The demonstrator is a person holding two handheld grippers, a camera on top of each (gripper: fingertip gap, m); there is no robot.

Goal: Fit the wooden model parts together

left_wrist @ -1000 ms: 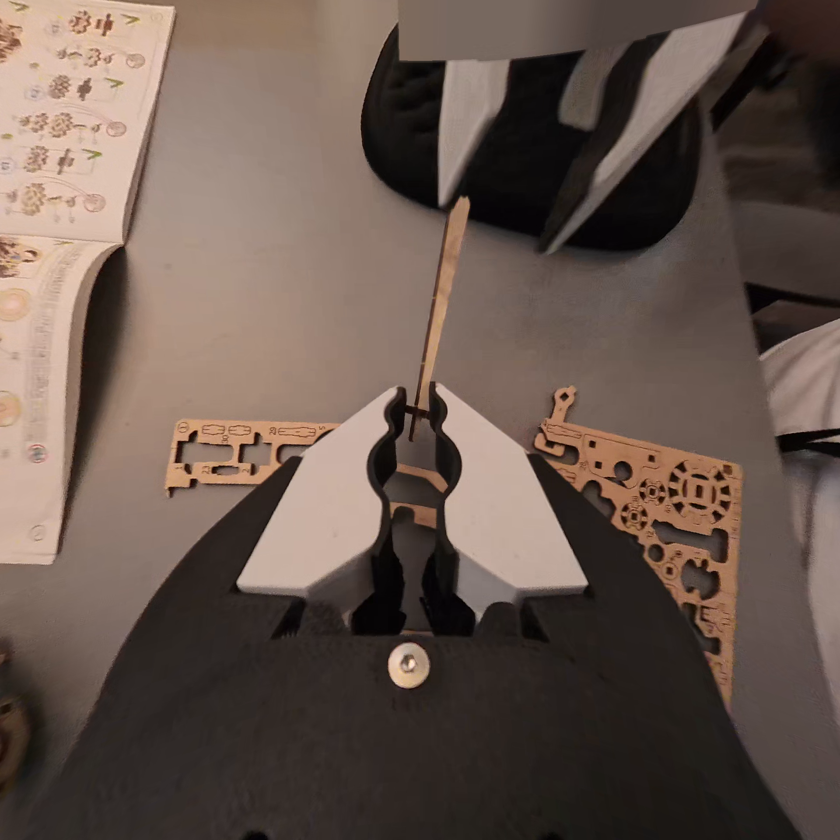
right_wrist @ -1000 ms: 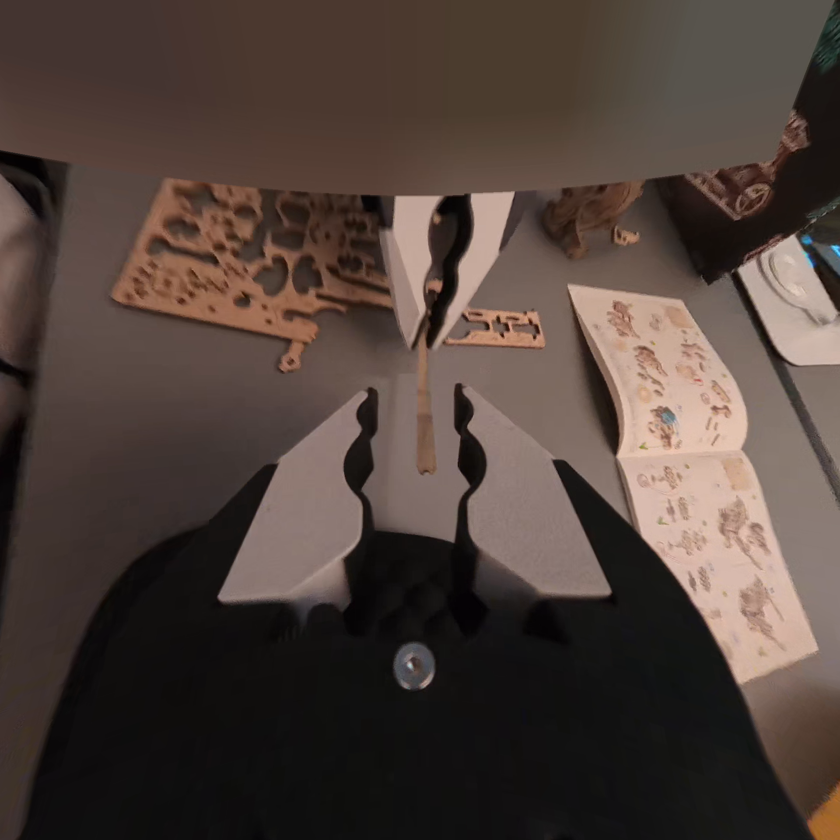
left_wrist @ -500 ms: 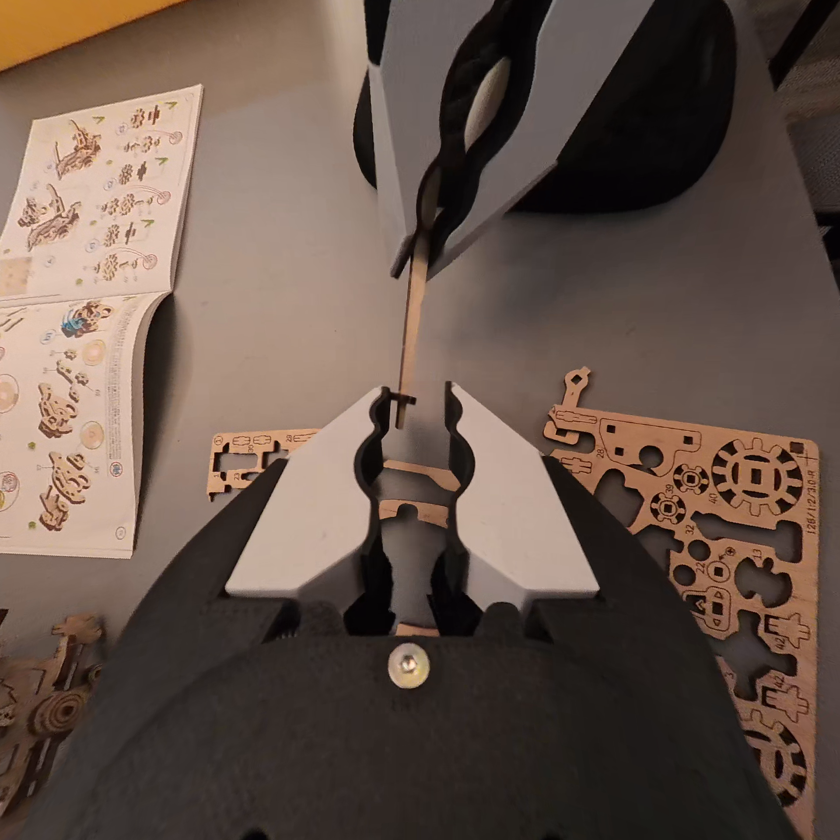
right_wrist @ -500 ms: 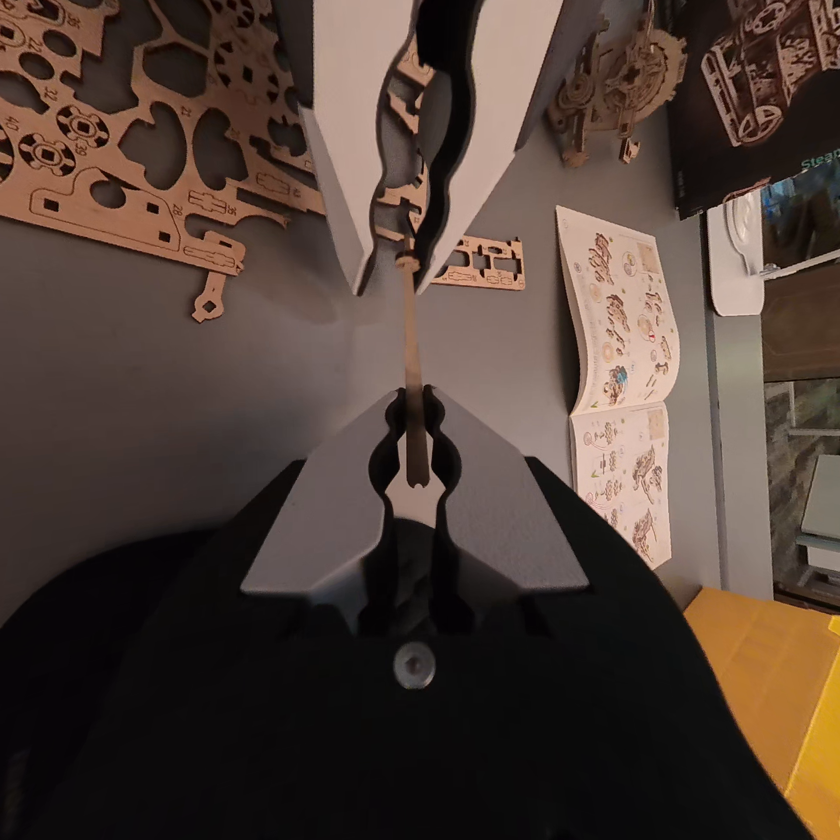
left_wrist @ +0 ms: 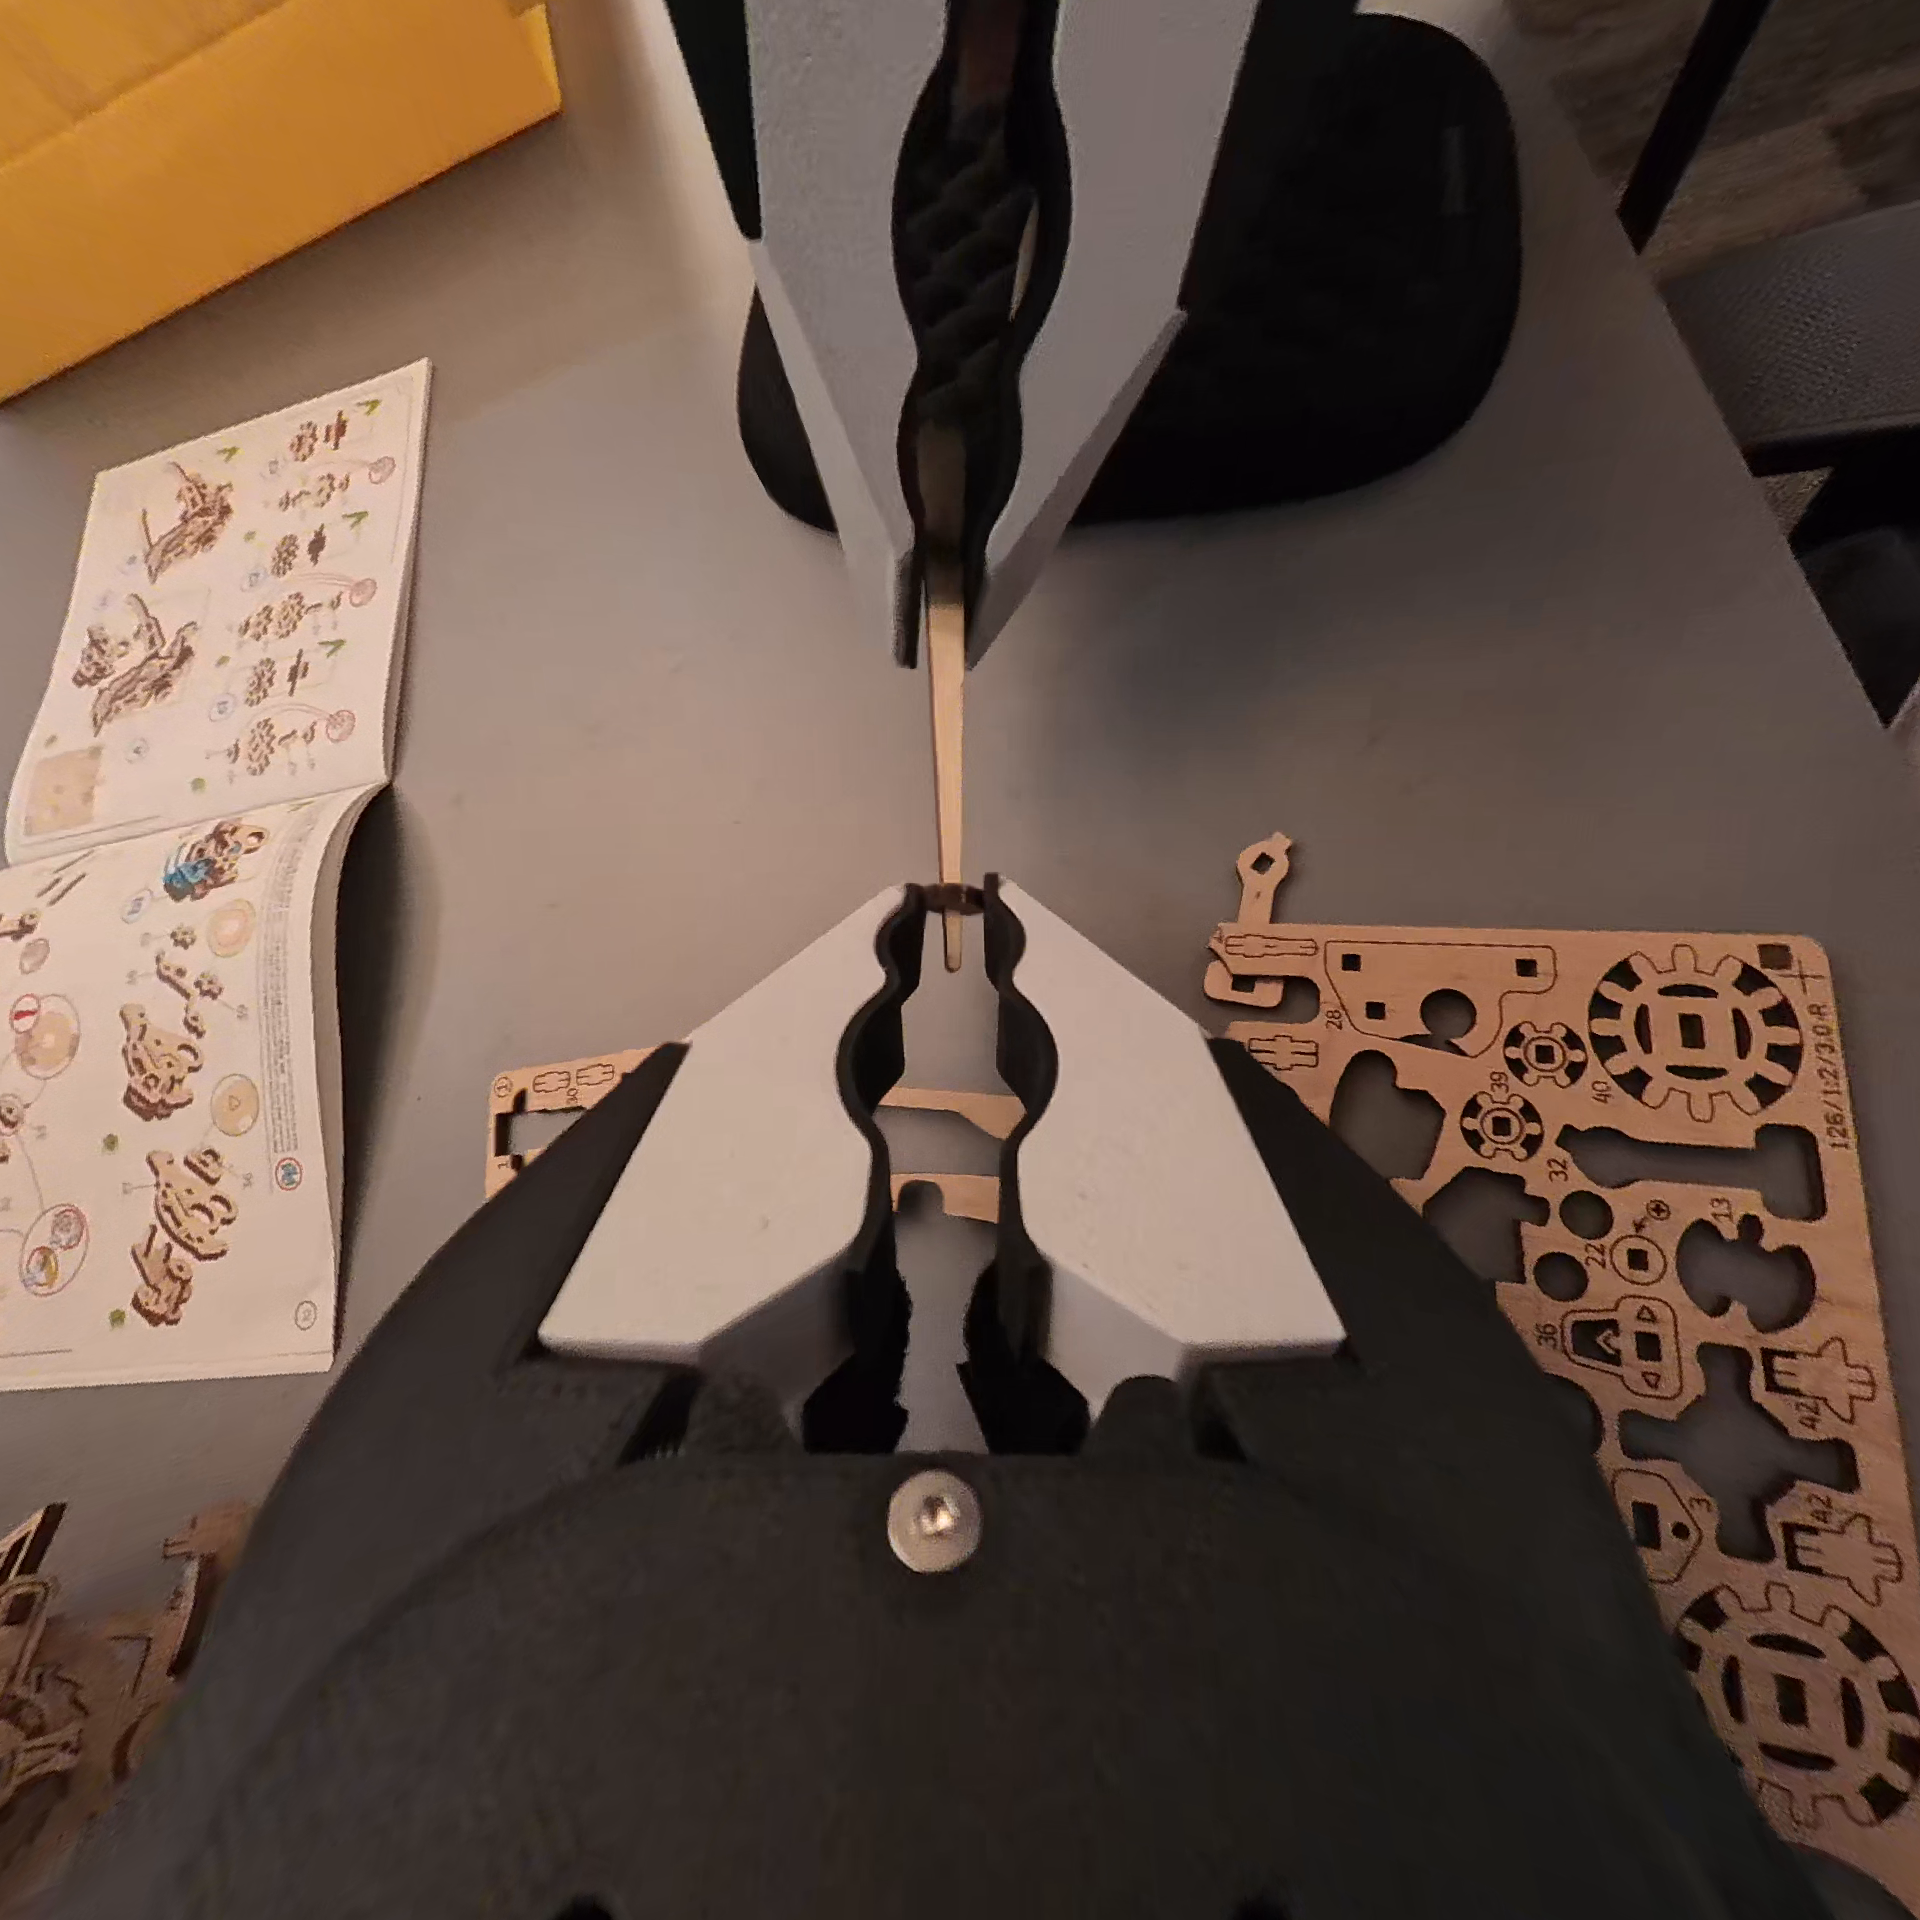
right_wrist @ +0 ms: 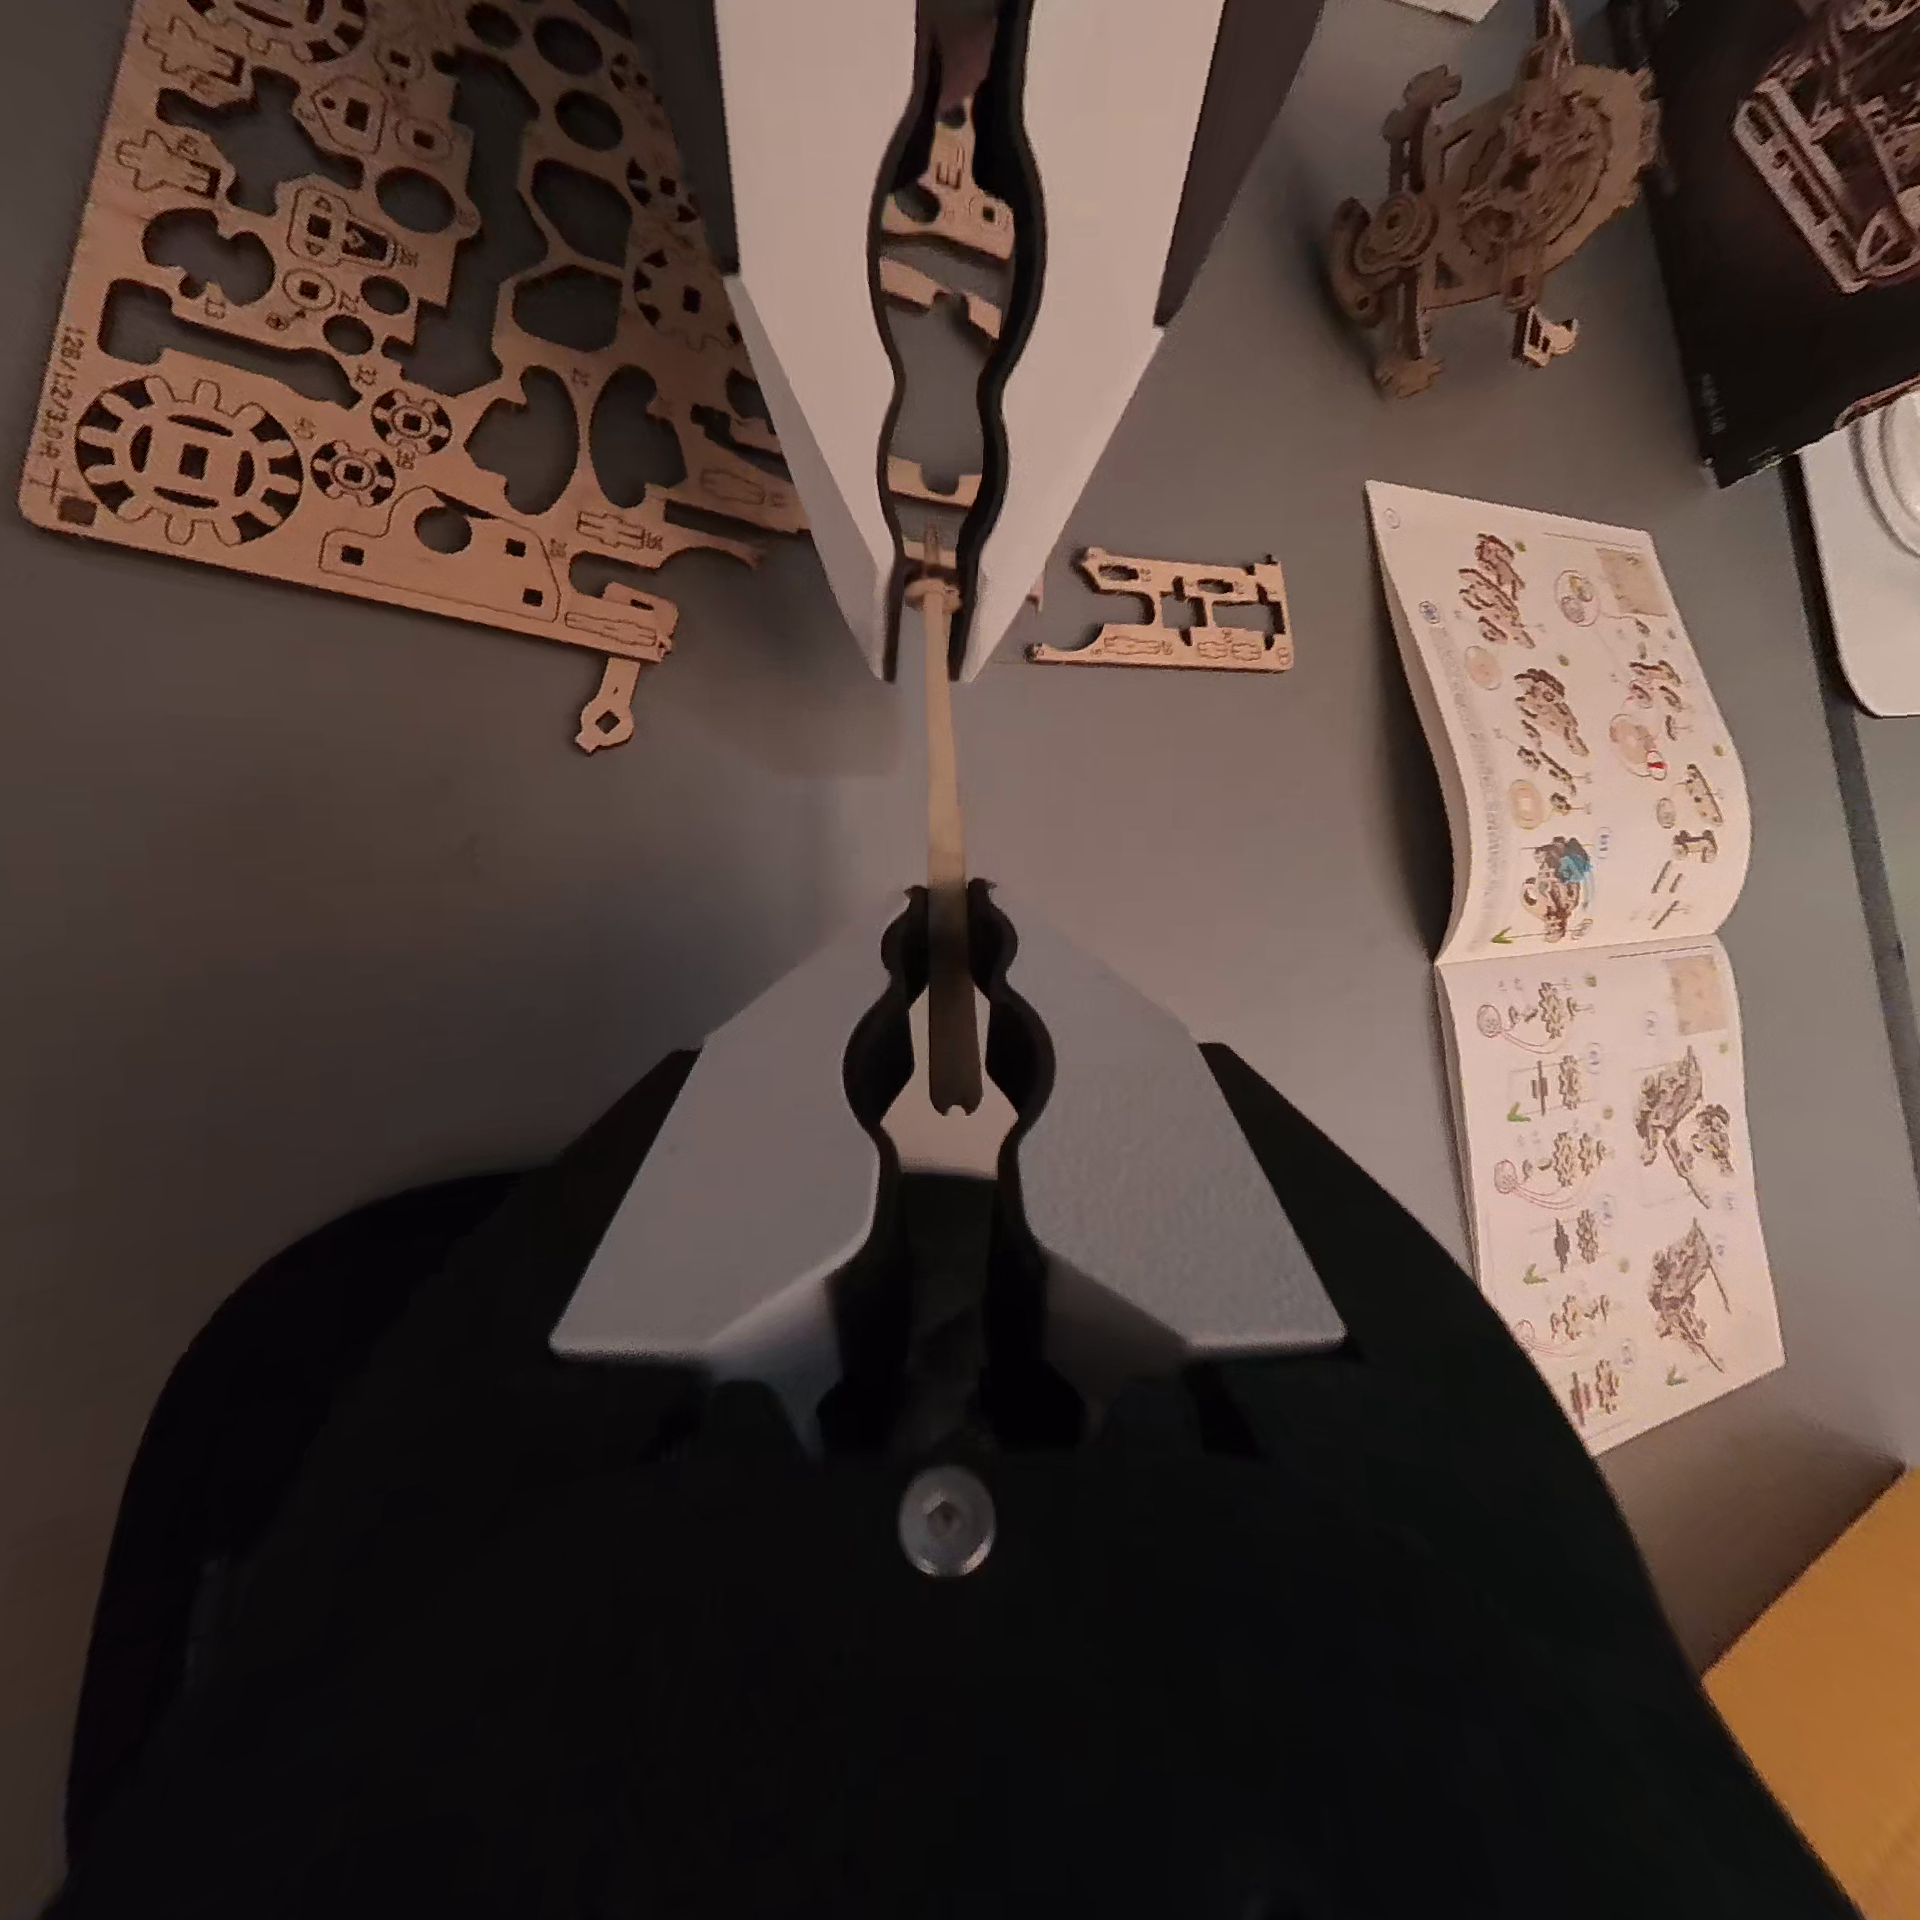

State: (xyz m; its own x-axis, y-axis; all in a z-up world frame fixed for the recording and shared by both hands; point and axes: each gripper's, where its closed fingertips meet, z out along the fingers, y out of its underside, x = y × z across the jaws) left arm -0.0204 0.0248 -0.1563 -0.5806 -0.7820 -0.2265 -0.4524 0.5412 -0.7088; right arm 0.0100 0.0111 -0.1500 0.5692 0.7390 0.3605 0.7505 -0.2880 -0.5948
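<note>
A thin wooden stick (left_wrist: pixel 948 748) spans the gap between my two grippers, above the grey table. My right gripper (right_wrist: pixel 948 891) is shut on one end of the stick (right_wrist: pixel 940 790), and it shows at the top of the left wrist view (left_wrist: pixel 935 634). My left gripper (left_wrist: pixel 949 896) has its tips pinched on a small wooden collar (right_wrist: pixel 928 594) that sits across the stick's other end. The stick's tip pokes through between the left fingers. The left gripper shows at the top of the right wrist view (right_wrist: pixel 932 644).
A large punched wooden parts sheet (left_wrist: pixel 1662 1195) and a small one (right_wrist: pixel 1174 613) lie under the grippers. An open instruction booklet (left_wrist: pixel 208 831) lies beside them. A built wooden model (right_wrist: pixel 1486 208), a black pouch (left_wrist: pixel 1351 312), a dark box (right_wrist: pixel 1818 208) and a yellow box (left_wrist: pixel 208 156) stand around. One gripper's finger ends stand about 4 cm off the other's. The built wooden model (right_wrist: pixel 1486 208) lies around 20 cm away from my left fingertips.
The right gripper moved in and closed on the stick's free end. The left gripper's jaws widened half a second ago, then narrowed onto the collar. Both grippers rose from the table.
</note>
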